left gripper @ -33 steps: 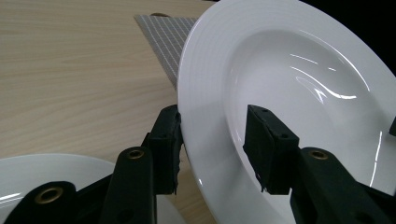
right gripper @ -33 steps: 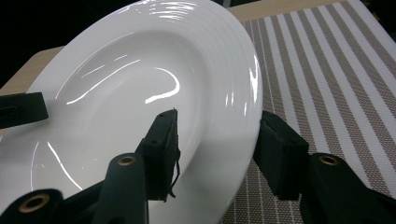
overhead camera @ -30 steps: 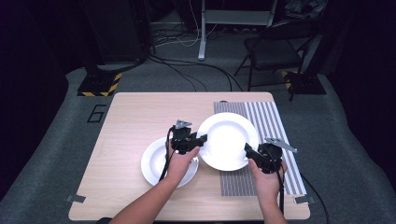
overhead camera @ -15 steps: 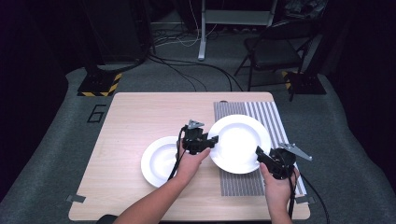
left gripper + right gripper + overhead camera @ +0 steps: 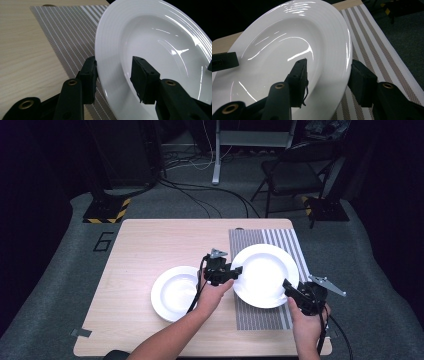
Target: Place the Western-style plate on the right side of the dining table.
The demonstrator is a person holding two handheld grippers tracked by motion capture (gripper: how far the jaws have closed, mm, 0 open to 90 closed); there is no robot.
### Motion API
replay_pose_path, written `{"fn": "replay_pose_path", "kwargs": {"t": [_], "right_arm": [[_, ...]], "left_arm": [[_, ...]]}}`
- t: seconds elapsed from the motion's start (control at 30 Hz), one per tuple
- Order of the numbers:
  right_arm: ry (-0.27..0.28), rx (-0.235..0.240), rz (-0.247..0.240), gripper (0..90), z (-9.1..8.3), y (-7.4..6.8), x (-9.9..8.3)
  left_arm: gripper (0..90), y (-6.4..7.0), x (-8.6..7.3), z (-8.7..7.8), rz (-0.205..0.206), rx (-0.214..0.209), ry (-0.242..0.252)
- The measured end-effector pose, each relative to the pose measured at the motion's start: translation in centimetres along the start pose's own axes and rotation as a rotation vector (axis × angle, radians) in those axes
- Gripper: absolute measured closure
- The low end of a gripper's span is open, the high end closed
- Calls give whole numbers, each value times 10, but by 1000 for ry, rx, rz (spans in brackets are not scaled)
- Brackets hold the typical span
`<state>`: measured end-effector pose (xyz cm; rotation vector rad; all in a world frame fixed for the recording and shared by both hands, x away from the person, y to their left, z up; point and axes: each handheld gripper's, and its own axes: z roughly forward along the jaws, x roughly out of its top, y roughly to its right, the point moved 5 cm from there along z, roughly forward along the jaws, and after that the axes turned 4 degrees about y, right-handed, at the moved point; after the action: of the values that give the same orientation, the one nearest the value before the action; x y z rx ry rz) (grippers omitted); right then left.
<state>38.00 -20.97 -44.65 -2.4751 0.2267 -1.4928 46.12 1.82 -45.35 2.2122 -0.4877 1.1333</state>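
Observation:
A large white plate (image 5: 265,272) hangs tilted above the striped placemat (image 5: 260,317). My left gripper (image 5: 235,270) is shut on its left rim. In the left gripper view one jaw sits under the rim and one inside the plate (image 5: 155,45), straddling it at the gripper (image 5: 113,67). My right gripper (image 5: 289,287) is shut on the plate's near right rim. The right gripper view shows the plate (image 5: 294,37) with its edge between the jaws of the gripper (image 5: 328,67). A smaller white plate (image 5: 175,292) lies flat on the wooden table (image 5: 150,245), left of the left hand.
The placemat (image 5: 67,32) covers the table's right part, reaching near the right edge (image 5: 372,37). A folding chair (image 5: 295,175), a stand and cables are on the floor beyond the table. Bare wood lies at the back left.
Both grippers have carried the large plate to the right, off the smaller plate's side and further over the placemat. The smaller plate has not moved.

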Motion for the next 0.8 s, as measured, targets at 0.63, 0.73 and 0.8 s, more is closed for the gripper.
{"fn": "replay_pose_path", "kwargs": {"t": [0.63, 0.73, 0.8], "right_arm": [[-2, -27, 31, 508, -7, 22, -6], [10, -18, 29, 507, -8, 23, -5], [10, -13, 22, 508, -7, 24, -3]], "left_arm": [[569, 14, -6, 18, 23, -32, -29], [569, 14, -6, 20, 16, -27, -24], [569, 13, -6, 21, 13, -28, -19]]}}
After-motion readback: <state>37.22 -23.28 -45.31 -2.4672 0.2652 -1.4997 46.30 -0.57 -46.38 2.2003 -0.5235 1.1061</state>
